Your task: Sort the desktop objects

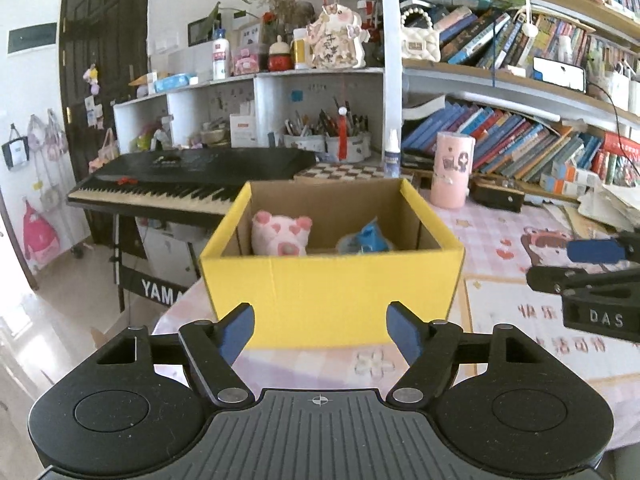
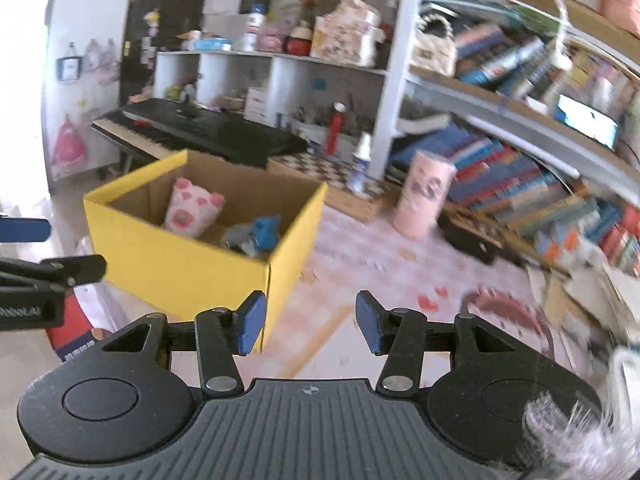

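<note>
A yellow box (image 1: 332, 292) on the pink tabletop (image 1: 500, 280) already holds a pig plush (image 1: 281, 233) and a blue toy (image 1: 370, 240). The left gripper (image 1: 320, 330) and right gripper (image 2: 310, 322) hover near it, jaws apart and empty. The sorting seems between items; the next move calls for finding another object to grasp.

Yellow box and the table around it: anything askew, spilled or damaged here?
Nothing stands out. The yellow box sits upright on the pink tablecloth, with the pink plush pig and a blue object inside. The pink cylinder stands upright. Both the left gripper and right gripper are empty.
</note>
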A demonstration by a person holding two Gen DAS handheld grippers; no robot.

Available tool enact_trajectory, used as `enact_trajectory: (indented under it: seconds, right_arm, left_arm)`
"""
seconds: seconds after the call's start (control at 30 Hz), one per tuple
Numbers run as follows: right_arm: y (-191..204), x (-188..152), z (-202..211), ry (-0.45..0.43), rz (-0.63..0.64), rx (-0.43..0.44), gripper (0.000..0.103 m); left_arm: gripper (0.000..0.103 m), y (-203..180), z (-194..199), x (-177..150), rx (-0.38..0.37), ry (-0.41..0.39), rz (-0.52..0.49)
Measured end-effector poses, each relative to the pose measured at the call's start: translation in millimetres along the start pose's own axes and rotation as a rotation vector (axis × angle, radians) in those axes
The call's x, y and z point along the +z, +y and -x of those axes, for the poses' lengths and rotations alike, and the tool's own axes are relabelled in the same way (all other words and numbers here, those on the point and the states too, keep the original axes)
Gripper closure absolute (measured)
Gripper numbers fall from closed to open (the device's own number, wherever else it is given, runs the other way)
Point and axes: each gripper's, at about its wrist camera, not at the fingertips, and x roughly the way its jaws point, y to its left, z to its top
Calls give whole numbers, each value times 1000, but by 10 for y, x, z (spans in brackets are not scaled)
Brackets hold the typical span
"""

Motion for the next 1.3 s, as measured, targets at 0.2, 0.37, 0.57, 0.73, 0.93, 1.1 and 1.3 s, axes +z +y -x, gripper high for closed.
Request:
enact_trajectory:
  seconds: [0.2,0.37,0.57,0.73,0.93,1.1,1.3]
  right_arm:
    - [42,-320,241,28,-68,-57,54]
    - [78,-529,404,52,-147,-94,49]
    - [111,-681,574,54,-185,-124,46]
    - [34,-796,696,52,-241,-164,42]
    - [-105,-922,807,64,-320,-212,28]
    - [-192,-1000,845,91,-374,-235,16]
    - [-269,-1095,885,121,-408,-285,0]
  left_arm:
    - [26,-49,207,-182,-15,0,-18]
    - [22,-90,312,-303,-32,15,-39]
    - [18,-198,369,-345,-50,15,-59]
    - [12,-327,384,-375,-54,17,-77]
    - [8,-458,398,-402,-62,35,-94]
    - [5,-513,409,-418,-60,42,-98]
    - [1,-579,403,-450,-77,68,-90]
